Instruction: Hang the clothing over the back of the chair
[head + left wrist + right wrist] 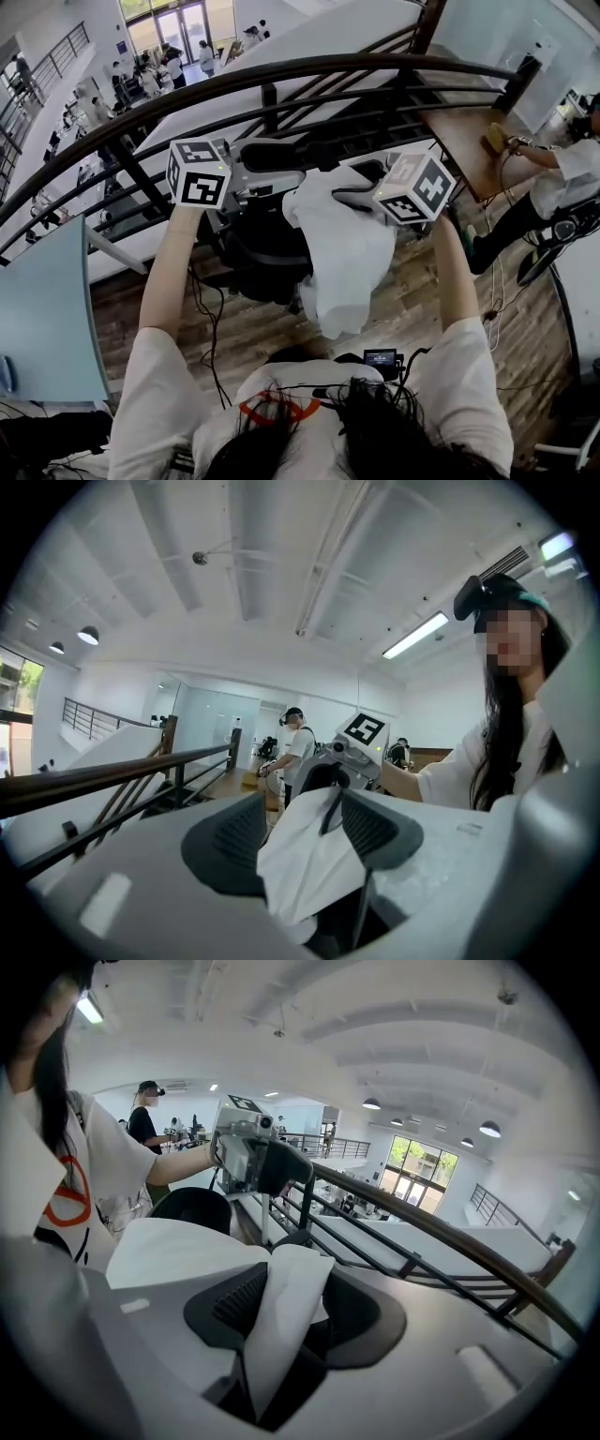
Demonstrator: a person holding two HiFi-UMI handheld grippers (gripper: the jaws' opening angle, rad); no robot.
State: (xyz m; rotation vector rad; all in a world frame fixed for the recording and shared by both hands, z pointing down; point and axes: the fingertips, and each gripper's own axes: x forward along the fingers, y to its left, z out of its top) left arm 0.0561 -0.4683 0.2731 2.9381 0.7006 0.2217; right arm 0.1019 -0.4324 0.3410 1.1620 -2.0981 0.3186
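Note:
The white clothing (342, 248) hangs in the air in front of me, between the two grippers. In the head view my right gripper (345, 194) has the cloth draped over one black finger, and my left gripper (302, 167) reaches in from the left at the cloth's top edge. A loose fold of clothing (309, 860) lies between the left gripper's (305, 832) parted pads. The right gripper (286, 1312) also stands apart, with a fold of clothing (281, 1321) against one pad and a dark gap beside the other. The black chair (258, 248) stands just beyond and below the cloth.
A curved dark railing (281, 80) runs across behind the chair, with a drop to a lower floor beyond. A wooden table (469, 145) and a seated person (562, 183) are at the right. A pale blue panel (47, 309) stands at the left. Cables trail over the wooden floor (244, 323).

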